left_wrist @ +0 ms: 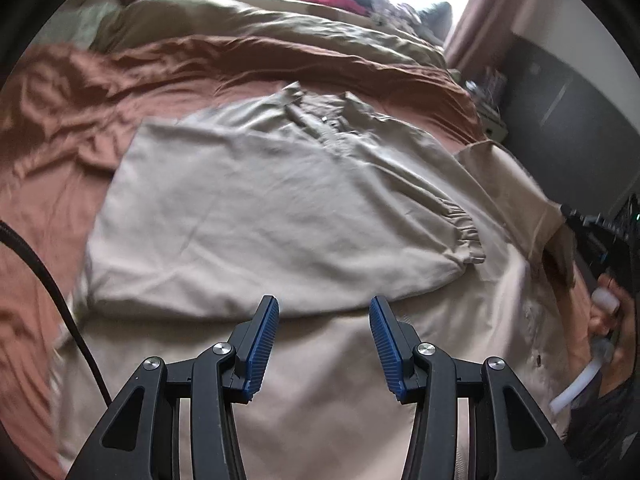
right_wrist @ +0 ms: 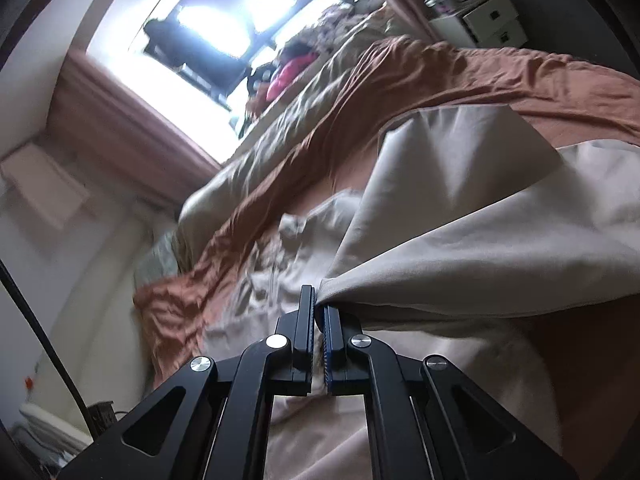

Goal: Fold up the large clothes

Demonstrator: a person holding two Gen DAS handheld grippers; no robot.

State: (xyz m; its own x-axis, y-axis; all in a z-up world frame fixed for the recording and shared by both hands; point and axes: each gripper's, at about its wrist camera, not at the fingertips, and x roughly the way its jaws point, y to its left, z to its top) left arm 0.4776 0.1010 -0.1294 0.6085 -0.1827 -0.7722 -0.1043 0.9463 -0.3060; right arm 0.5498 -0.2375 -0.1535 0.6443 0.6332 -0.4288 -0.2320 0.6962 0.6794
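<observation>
On the bed, a large beige shirt (left_wrist: 256, 208) lies spread across a rust-brown sheet (left_wrist: 80, 104), its collar (left_wrist: 308, 108) pointing toward the window. One sleeve is folded in over the body, its gathered cuff (left_wrist: 466, 236) resting on the front panel.

My left tongs (left_wrist: 324, 344) hang above the near part of the shirt, blue-padded fingers (left_wrist: 262, 344) standing apart with nothing between them and no cloth touching the pads.

My right tongs (right_wrist: 318, 312) are clamped tight on an edge of the same beige cloth (right_wrist: 460, 240). From the pinch the fabric rises in a taut, lifted fold that fans out to the right, clear of the bed, while the rest of the garment lies crumpled on the sheet below and to the left. In the left wrist view, my right hand (left_wrist: 612, 320) shows at the far right edge, wrapped round the black handle, beside the raised flap of the shirt.

Beyond the shirt, an olive-tan duvet (left_wrist: 256, 28) is bunched toward the head of the bed, with a bright pink item (left_wrist: 332, 0) among other things near the blown-out window (right_wrist: 216, 28). Dusty pink curtains (left_wrist: 476, 12) frame the window. Small white drawers (right_wrist: 488, 20) stand past the bed's far side, and a black cable (left_wrist: 52, 288) trails along the left of the left wrist view.
</observation>
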